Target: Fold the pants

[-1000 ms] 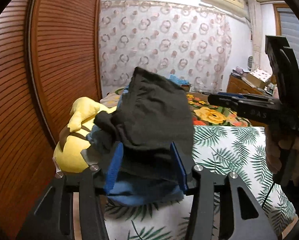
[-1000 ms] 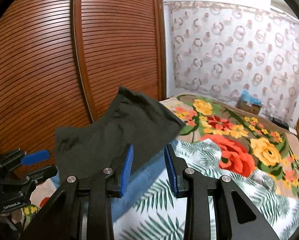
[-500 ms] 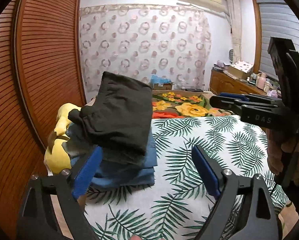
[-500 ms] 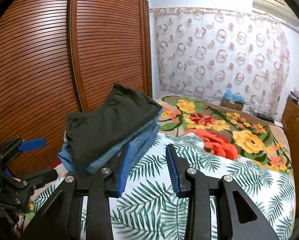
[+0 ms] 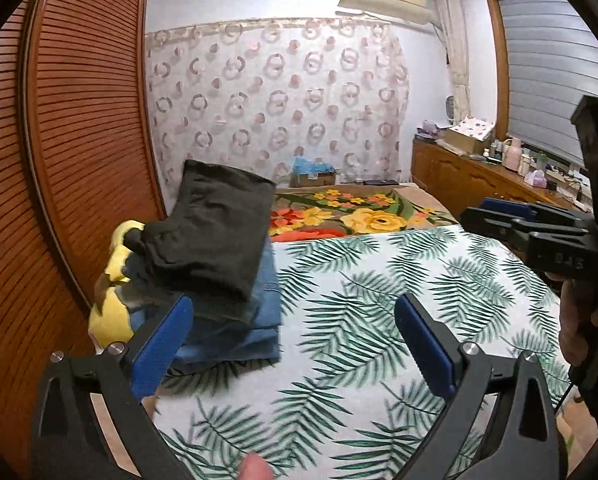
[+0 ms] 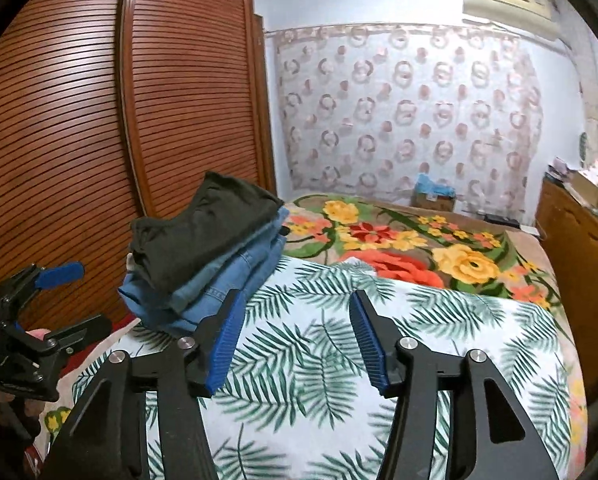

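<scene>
Folded dark grey pants [image 5: 211, 232] lie on top of a stack of folded blue jeans [image 5: 255, 320] at the left edge of the bed; the pants also show in the right wrist view [image 6: 203, 236] above the jeans [image 6: 215, 284]. My left gripper [image 5: 295, 332] is open and empty, just right of and in front of the stack. My right gripper [image 6: 297, 340] is open and empty above the palm-leaf sheet [image 6: 319, 360], right of the stack. Each gripper shows in the other's view, the right one [image 5: 531, 228] and the left one [image 6: 39, 304].
A yellow plush toy [image 5: 115, 280] sits behind the stack against the slatted wooden wardrobe doors [image 5: 79, 140]. A floral blanket [image 6: 399, 240] covers the far half of the bed. A wooden dresser [image 5: 479, 180] with clutter stands at the right.
Both grippers let go of the dark pants, opened and drew back from the stack. The pants now rest on the jeans.
</scene>
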Demonstrator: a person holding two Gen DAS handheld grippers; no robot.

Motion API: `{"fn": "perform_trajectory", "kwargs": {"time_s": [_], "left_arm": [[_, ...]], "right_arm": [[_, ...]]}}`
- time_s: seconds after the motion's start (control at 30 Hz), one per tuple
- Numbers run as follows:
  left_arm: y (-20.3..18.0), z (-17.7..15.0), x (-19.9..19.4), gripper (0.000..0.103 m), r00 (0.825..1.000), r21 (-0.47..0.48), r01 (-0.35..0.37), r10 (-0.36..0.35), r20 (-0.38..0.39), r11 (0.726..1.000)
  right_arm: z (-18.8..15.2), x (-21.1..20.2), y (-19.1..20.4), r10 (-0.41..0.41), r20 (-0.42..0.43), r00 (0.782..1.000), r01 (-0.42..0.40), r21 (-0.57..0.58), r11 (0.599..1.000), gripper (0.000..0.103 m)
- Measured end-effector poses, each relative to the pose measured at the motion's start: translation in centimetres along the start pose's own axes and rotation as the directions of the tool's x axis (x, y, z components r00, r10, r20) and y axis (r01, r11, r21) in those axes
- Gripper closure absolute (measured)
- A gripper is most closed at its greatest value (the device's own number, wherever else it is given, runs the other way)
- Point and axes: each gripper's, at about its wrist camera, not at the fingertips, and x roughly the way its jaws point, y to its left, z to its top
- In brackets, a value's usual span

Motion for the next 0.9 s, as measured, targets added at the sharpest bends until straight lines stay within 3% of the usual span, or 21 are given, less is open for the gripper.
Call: {"fn": "perform_trajectory", "kwargs": {"time_s": [0.2,0.8,0.9], "left_arm": [[-2.2,-0.4,-0.6,0.002,0.995,-0.007,0.093,-0.093,-0.022,0.996],[-7.8,-1.1,-2.9,0.002,0.990,0.005,0.136,-0.136,-0.032,0.991],[-8.3,-0.7,-3.6,0.002,0.991,0.010,0.135,-0.134,-0.018,0.991]], "right_arm": [[-1.1,-3.3,1.1,-0.062,0.011,0.998,0.062,0.023,0.998,0.045],[-3.5,-9.9,2.4,-0.188,0.001,0.982,0.187,0.100,0.977,0.045],[-3.4,-10.7,2.6,-0.218,0.007,0.976,0.215,0.118,0.969,0.040]]}}
